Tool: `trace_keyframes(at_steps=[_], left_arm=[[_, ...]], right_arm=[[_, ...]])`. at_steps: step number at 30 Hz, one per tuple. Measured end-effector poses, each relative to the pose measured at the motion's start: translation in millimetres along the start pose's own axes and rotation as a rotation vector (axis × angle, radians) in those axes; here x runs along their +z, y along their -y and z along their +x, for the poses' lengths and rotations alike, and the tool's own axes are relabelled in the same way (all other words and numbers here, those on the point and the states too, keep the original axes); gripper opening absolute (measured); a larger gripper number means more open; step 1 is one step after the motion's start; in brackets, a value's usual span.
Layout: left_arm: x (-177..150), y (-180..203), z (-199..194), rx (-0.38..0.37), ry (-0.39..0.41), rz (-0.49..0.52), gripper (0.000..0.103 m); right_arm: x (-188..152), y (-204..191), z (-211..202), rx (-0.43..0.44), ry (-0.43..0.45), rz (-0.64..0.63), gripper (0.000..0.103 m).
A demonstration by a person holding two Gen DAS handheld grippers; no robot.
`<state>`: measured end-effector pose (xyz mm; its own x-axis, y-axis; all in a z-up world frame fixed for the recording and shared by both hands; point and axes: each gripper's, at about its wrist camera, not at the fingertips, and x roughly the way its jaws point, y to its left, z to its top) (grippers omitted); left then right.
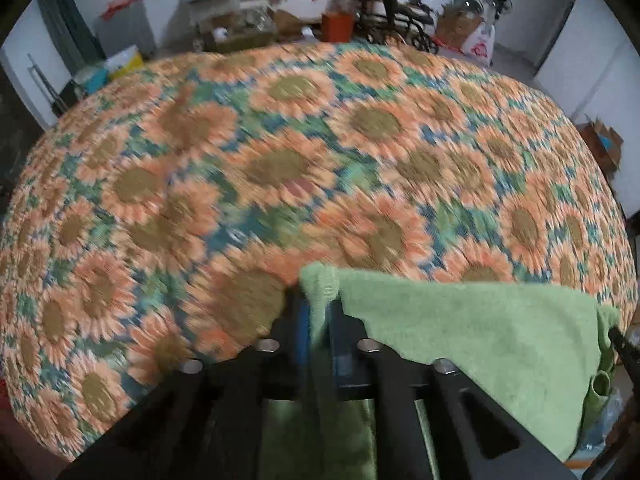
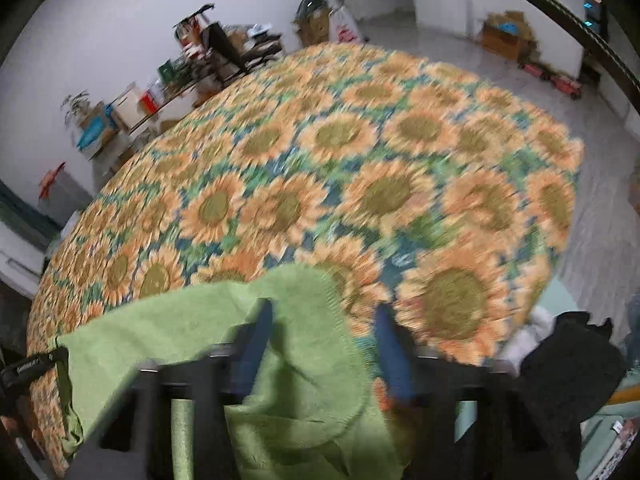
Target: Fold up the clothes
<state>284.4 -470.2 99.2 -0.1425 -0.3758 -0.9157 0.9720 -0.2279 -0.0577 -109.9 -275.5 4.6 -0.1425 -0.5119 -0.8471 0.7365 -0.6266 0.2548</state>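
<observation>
- Showing one green towel (image 1: 472,332) held up over the near edge of one bench, which is covered by a sunflower-print cloth (image 1: 304,152); both views are motion-blurred.
- Left tongs (image 1: 318,316): the two blue-padded fingers are drawn close together, pinching one bunched corner of the towel that sticks up between them; the rest of the towel spreads away to the right and hangs below.
- Right tongs (image 2: 324,344): the two blue fingers (image 2: 256,344) stand wide apart. The towel drapes over and around the left one and sags into the gap between the two; the right finger is bare against the sunflower cloth. Nothing is clamped between them.
- One dark garment (image 2: 568,360) lies bunched at the bench's right edge, well apart from the towel.
- Two cluttered shelves, boxes and one standing fan (image 1: 496,4) line the far wall.
</observation>
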Motion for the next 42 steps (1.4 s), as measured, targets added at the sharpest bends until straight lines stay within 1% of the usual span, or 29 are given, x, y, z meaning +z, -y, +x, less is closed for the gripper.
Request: trace_keyframes(at_steps=[1,2,3,6,8,10,11,12,13,14,15,16,17,20,22,23,24,25,26,27,29,31,33,34,36,38,40,41,42], left_arm=[[3.5,-8.7,-0.9,0.009,0.013,-0.021,0.006],[6.7,-19.9,-0.8,0.032,0.021,-0.051,0.005],[8.6,-29.2,-0.1,0.029,0.017,-0.079,0.005],[11.7,-53.0,5.4,-0.008,-0.007,-0.15,0.005],[12.2,-58.7,9.1,-0.023,-0.015,-0.183,0.005],[13.2,-59.0,9.8,-0.045,-0.027,-0.221,0.006],[14.5,-58.4,8.9,-0.053,-0.033,-0.233,0.014],[15.7,-57.8,8.1,-0.061,-0.04,-0.246,0.032],[17.4,-57.2,6.4,-0.065,-0.04,-0.257,0.041],[19.9,-56.6,2.5,-0.061,-0.022,-0.264,0.051],[22.4,-56.1,-1.3,-0.056,-0.005,-0.27,0.053],[24.6,-55.6,-4.3,-0.053,0.01,-0.278,0.053],[26.0,-55.1,-4.1,-0.057,0.012,-0.283,0.053],[29.7,-50.9,4.7,-0.093,-0.014,-0.277,0.053],[27.4,-45.6,7.0,-0.102,-0.021,-0.251,0.053],[26.3,-43.0,8.2,-0.106,-0.025,-0.238,0.051],[25.1,-40.3,9.3,-0.111,-0.028,-0.225,0.032],[24.0,-37.7,10.4,-0.115,-0.031,-0.212,0.016],[22.4,-36.5,12.4,-0.109,-0.032,-0.196,0.001],[19.6,-38.2,14.2,-0.072,-0.021,-0.172,0.001],[13.9,-43.5,5.0,0.008,0.016,-0.146,0.001],[9.3,-52.8,-5.1,0.07,0.048,-0.139,0.0],[6.8,-63.4,-12.2,0.077,0.068,-0.166,0.0],[6.5,-67.6,-15.0,0.076,0.078,-0.178,0.0],[10.5,-69.9,-16.7,0.055,0.09,-0.191,0.0],[13.0,-67.2,-20.3,0.041,0.088,-0.2,0.0],[6.0,-57.2,-21.2,-0.023,0.032,-0.206,0.001],[1.2,-51.5,-22.0,-0.048,0.005,-0.198,0.006],[-3.1,-45.6,-24.0,-0.055,-0.015,-0.175,0.019]], right_arm=[[-1.0,1.1,0.5,0.005,0.007,0.003,0.004],[0.5,3.7,-1.6,0.003,0.028,0.016,0.003],[2.3,7.2,-5.5,0.006,0.05,0.035,0.003],[12.6,25.2,-16.1,0.063,0.093,0.123,0.003],[21.1,31.5,-14.8,0.079,0.09,0.157,0.003],[24.5,29.9,-4.6,0.072,0.065,0.16,0.003],[24.7,24.8,2.1,0.059,0.047,0.14,0.004],[23.1,21.1,5.6,0.049,0.034,0.121,0.004],[19.0,18.0,5.7,0.045,0.025,0.104,0.009],[15.3,14.2,5.4,0.037,0.022,0.095,0.013],[13.3,12.7,2.7,0.03,0.024,0.098,0.017],[12.3,11.6,0.8,0.033,0.028,0.104,0.033],[11.7,10.1,-0.8,0.038,0.033,0.107,0.044],[10.7,7.1,-4.6,0.023,0.038,0.093,0.045],[8.5,5.1,-8.1,0.002,0.035,0.084,0.051],[9.0,5.0,-8.1,-0.009,0.03,0.083,0.052],[13.1,0.9,-1.5,-0.024,0.025,0.082,0.052],[18.5,-2.3,7.1,-0.039,0.019,0.082,0.052],[20.9,-1.8,12.0,-0.047,0.013,0.085,0.05],[21.9,-0.3,15.3,-0.052,0.007,0.088,0.045],[20.9,3.2,19.3,-0.041,0.002,0.093,0.004],[17.3,6.0,10.6,-0.046,0.038,0.093,0.004],[16.4,12.0,-4.7,-0.039,0.093,0.118,0.004],[17.9,14.2,-8.4,-0.024,0.099,0.132,0.004],[22.7,17.7,-11.6,0.016,0.089,0.159,0.004],[26.2,13.0,-10.1,0.004,0.082,0.147,0.004],[29.3,5.1,-3.6,-0.027,0.074,0.127,0.004],[30.0,3.9,0.4,-0.042,0.068,0.128,0.004],[30.4,3.9,4.8,-0.058,0.061,0.134,0.004]])
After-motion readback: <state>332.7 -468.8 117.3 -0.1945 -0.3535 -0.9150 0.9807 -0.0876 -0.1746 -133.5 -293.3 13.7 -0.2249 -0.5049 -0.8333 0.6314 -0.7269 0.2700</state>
